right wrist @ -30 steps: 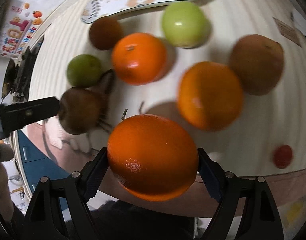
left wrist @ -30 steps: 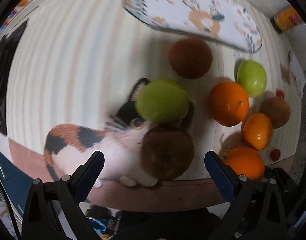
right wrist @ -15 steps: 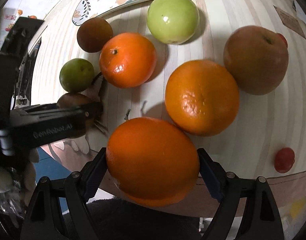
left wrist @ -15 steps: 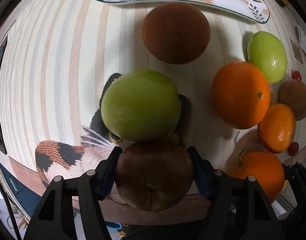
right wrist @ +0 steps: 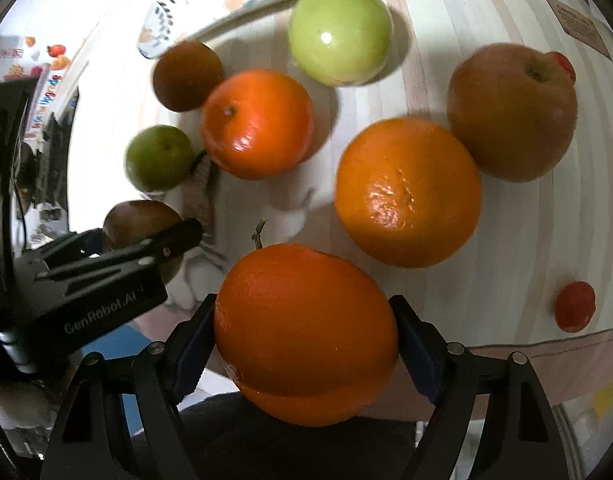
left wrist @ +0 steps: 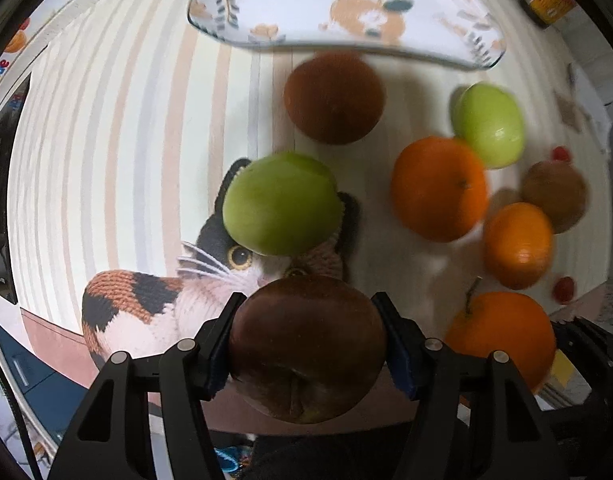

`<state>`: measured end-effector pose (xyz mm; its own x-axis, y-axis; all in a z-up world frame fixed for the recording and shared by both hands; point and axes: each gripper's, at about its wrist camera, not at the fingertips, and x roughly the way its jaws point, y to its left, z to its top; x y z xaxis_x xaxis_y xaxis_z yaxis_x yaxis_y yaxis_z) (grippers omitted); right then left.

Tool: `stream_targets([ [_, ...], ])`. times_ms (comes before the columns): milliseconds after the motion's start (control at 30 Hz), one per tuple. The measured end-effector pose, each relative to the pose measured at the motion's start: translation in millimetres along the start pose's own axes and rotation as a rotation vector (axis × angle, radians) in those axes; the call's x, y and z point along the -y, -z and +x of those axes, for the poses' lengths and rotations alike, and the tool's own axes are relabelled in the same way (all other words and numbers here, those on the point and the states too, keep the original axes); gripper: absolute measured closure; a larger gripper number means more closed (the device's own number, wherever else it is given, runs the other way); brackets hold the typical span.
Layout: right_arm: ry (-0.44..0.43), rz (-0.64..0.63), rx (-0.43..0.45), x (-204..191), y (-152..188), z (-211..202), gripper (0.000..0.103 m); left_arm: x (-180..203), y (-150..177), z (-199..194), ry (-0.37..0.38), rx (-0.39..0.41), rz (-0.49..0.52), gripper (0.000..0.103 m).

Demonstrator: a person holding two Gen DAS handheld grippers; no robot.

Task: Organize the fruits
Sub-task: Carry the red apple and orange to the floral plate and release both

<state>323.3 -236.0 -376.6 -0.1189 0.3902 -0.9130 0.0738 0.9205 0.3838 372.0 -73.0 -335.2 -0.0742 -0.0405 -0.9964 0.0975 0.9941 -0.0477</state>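
My left gripper [left wrist: 308, 330] is shut on a dark brown apple [left wrist: 306, 348], held just above the table's near edge. It also shows in the right wrist view [right wrist: 138, 224]. My right gripper [right wrist: 304, 332] is shut on an orange [right wrist: 306, 332], seen in the left wrist view [left wrist: 502, 336]. On the striped mat lie a green apple [left wrist: 280, 204], another green apple [right wrist: 340, 34], two oranges [right wrist: 258, 124] [right wrist: 406, 192], a brown fruit [left wrist: 334, 98] and a reddish-brown apple [right wrist: 512, 112].
A patterned oval plate [left wrist: 346, 12] lies at the far side of the mat. A knitted calico cat [left wrist: 146, 304] lies under the green apple. Small red cherry tomatoes [right wrist: 574, 306] sit at the right. A yellow box [left wrist: 548, 0] stands far right.
My left gripper moved in around the brown apple, shut on it, and has drawn back a little with it. My right gripper has stayed shut on the orange.
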Motion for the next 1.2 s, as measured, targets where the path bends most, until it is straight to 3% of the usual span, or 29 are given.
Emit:
stream_targets([
  [267, -0.075, -0.037, 0.099, -26, -31, -68, 0.019, -12, -25, -83, 0.101, 0.131, -0.048, 0.042],
  [500, -0.053, -0.032, 0.236, -27, -104, -114, 0.019, -32, -120, -106, 0.111, 0.214, -0.100, 0.042],
  [633, 0.013, -0.011, 0.288, -34, -175, -111, 0.019, -40, -185, -79, 0.111, 0.185, -0.122, 0.042],
  [833, 0.112, -0.041, 0.306, -37, -241, -91, 0.019, -41, -243, -42, 0.134, 0.093, -0.147, 0.042],
  [1033, 0.163, -0.075, 0.270, -33, -262, -69, 0.019, -35, -265, -7, 0.150, -0.013, -0.144, 0.042],
  [1200, 0.188, -0.084, 0.251, -24, -271, -54, 0.018, -25, -266, 8, 0.125, -0.036, -0.121, 0.042],
])
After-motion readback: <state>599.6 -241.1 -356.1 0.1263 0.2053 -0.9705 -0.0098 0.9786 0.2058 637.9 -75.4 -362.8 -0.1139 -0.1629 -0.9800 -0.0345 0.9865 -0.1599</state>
